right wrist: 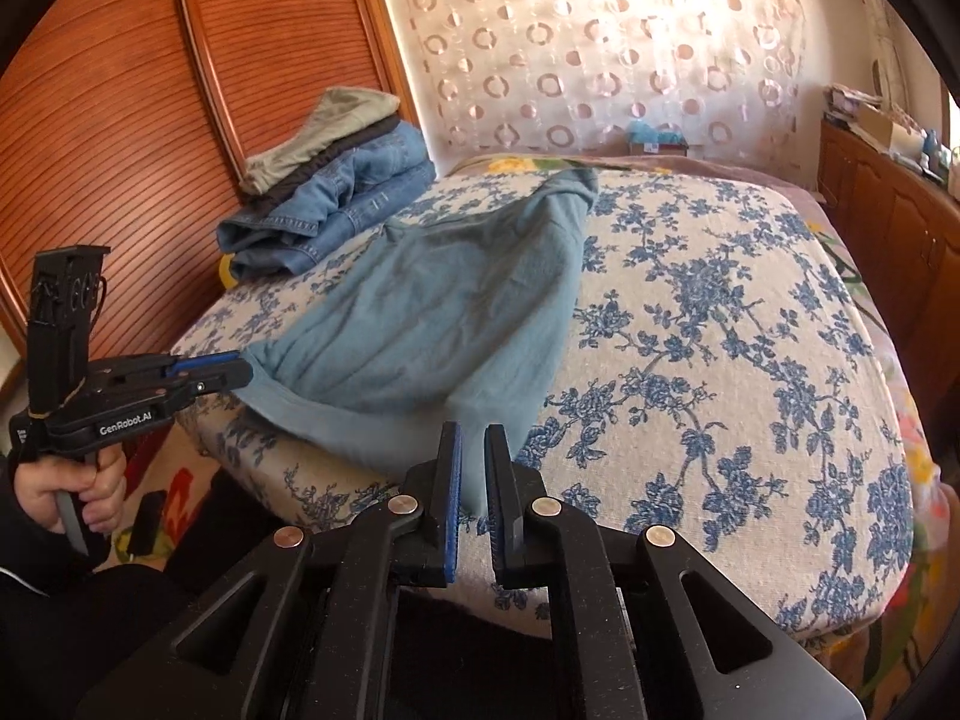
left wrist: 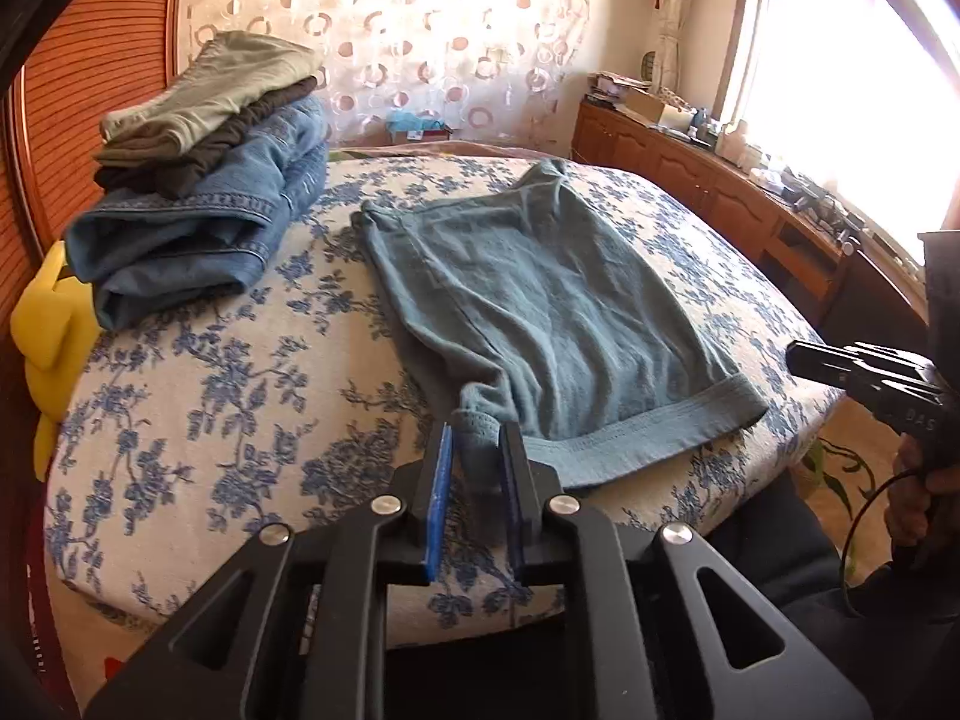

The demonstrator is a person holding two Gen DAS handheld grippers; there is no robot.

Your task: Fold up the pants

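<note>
Teal pants (left wrist: 540,312) lie folded on the flowered bed (left wrist: 210,420), waistband toward me at the near edge. In the left wrist view my left gripper (left wrist: 475,444) stands narrowly apart with the waistband's left corner filling the gap and pressed by the pads. The right wrist view shows the same pants (right wrist: 432,324), and my right gripper (right wrist: 474,450) is nearly closed with the waistband's right corner pinched in it. The left gripper (right wrist: 243,369) appears there at the left, cloth at its tip. The right gripper (left wrist: 795,354) shows at the left view's right edge.
A stack of folded clothes (left wrist: 198,192), jeans at the bottom, sits at the bed's far left by the wooden wardrobe (right wrist: 120,120). A yellow object (left wrist: 48,324) lies beside the bed. A low wooden cabinet (left wrist: 750,210) with clutter runs along the window side.
</note>
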